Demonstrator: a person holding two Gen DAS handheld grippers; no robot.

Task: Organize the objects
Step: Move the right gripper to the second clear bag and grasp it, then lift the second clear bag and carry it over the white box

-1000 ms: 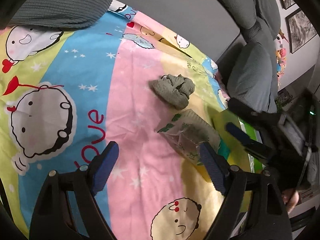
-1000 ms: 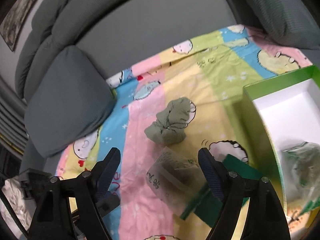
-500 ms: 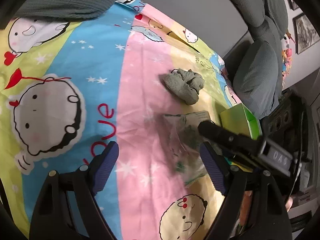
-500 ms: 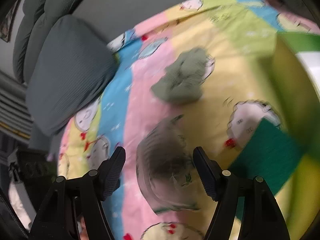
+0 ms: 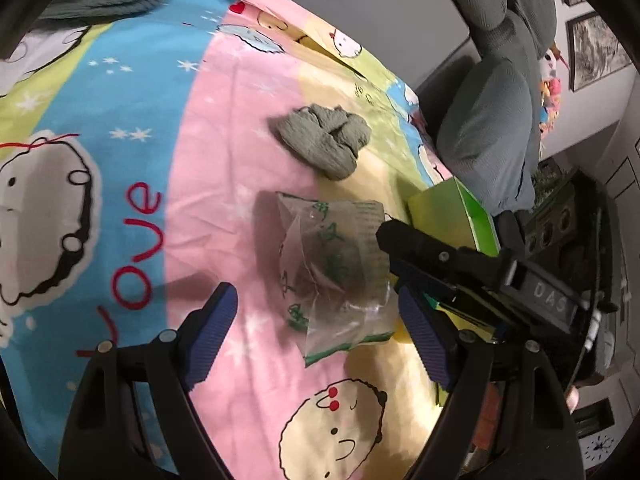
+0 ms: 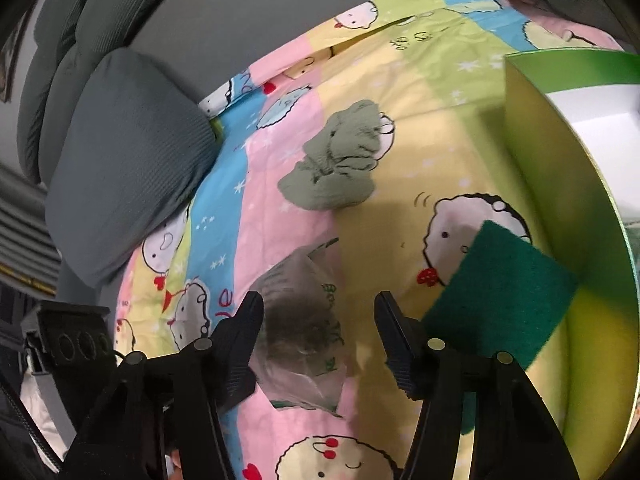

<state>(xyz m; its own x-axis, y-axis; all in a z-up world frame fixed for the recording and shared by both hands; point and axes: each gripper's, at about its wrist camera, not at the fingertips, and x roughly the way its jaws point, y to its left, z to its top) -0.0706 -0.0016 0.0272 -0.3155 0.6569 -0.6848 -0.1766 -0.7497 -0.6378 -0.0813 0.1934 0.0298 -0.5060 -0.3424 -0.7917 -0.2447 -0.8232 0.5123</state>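
Observation:
A clear plastic bag (image 6: 304, 320) with green print and something dark inside lies on the cartoon bedsheet (image 6: 400, 208). My right gripper (image 6: 320, 332) straddles it, jaws closing; the left pad is at the bag's edge and the right pad stands apart from it. In the left wrist view the same bag (image 5: 332, 272) lies just ahead of my open left gripper (image 5: 318, 336), which holds nothing, and the right gripper (image 5: 394, 264) reaches onto the bag from the right. A rolled grey-green cloth (image 6: 340, 160) (image 5: 324, 140) sits beyond the bag.
A green box with a white inside (image 6: 560, 152) (image 5: 452, 216) stands to the right on the sheet. A dark green scouring pad (image 6: 500, 300) lies against it. Grey cushions (image 6: 120, 160) (image 5: 488, 136) line the back and sides.
My right gripper has come down over the plastic bag and its jaws have narrowed around it. In the left wrist view it has entered from the right onto the bag.

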